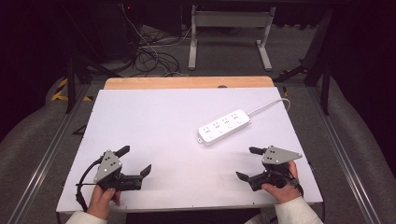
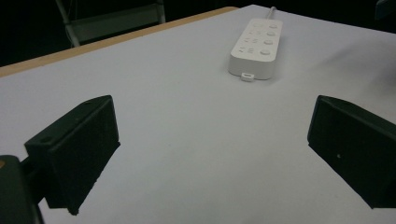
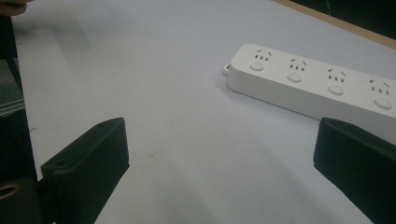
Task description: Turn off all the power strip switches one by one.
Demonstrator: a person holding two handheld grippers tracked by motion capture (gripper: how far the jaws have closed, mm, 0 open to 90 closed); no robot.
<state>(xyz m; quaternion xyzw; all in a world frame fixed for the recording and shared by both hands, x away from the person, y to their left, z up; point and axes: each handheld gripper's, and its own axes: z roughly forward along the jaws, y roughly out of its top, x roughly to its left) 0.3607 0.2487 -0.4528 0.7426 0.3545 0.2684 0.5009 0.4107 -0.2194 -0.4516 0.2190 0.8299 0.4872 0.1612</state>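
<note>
A white power strip [image 1: 224, 126] lay right of centre in the high view on the white table [image 1: 154, 121], its cord [image 1: 268, 106] running toward the upper right. The left gripper [image 1: 137, 161] sat at lower left, the right gripper [image 1: 246, 163] at lower right, each with jaws spread wide and holding nothing. Bare tabletop lay between the grippers and the strip
</note>
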